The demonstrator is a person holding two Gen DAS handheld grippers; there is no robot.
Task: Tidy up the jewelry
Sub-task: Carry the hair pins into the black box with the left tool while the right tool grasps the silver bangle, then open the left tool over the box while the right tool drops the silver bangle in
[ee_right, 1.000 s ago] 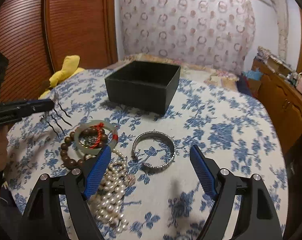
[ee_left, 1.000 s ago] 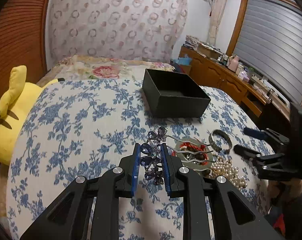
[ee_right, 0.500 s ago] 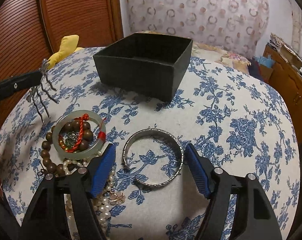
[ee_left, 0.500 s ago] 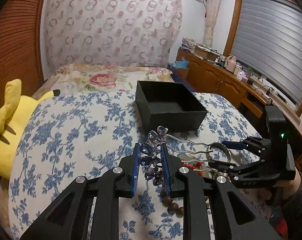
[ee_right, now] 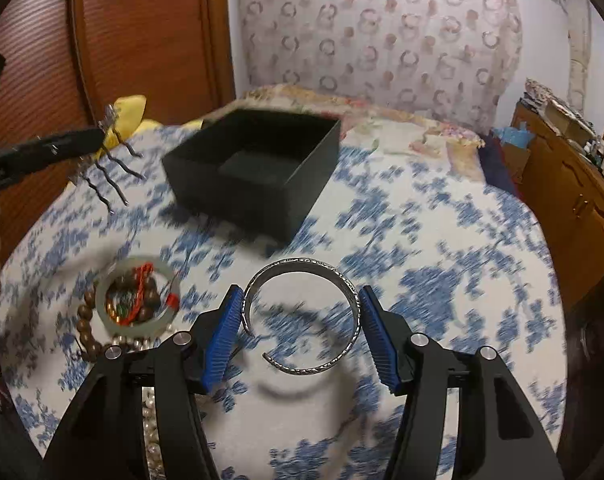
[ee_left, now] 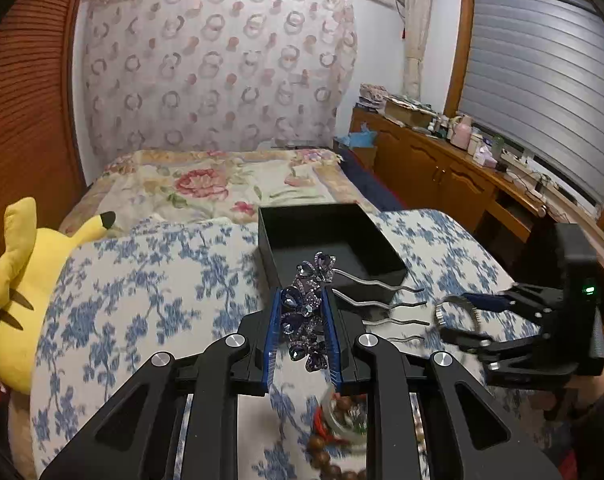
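Your desk (ee_right: 442, 240), covered in a blue-flowered cloth, carries a black box (ee_right: 258, 176) at the far middle, open on top. A yellow plush toy (ee_left: 26, 292) lies off its left edge. Your right gripper (ee_right: 298, 332) is clamped on a silver bangle (ee_right: 302, 312), held above the cloth. Your left gripper (ee_left: 304, 328) is clamped on a purple jewelled hair comb (ee_left: 306, 312), its prongs pointing right, near the box. A jade bangle (ee_right: 138, 300) with brown beads (ee_right: 88, 332) rests at near left.
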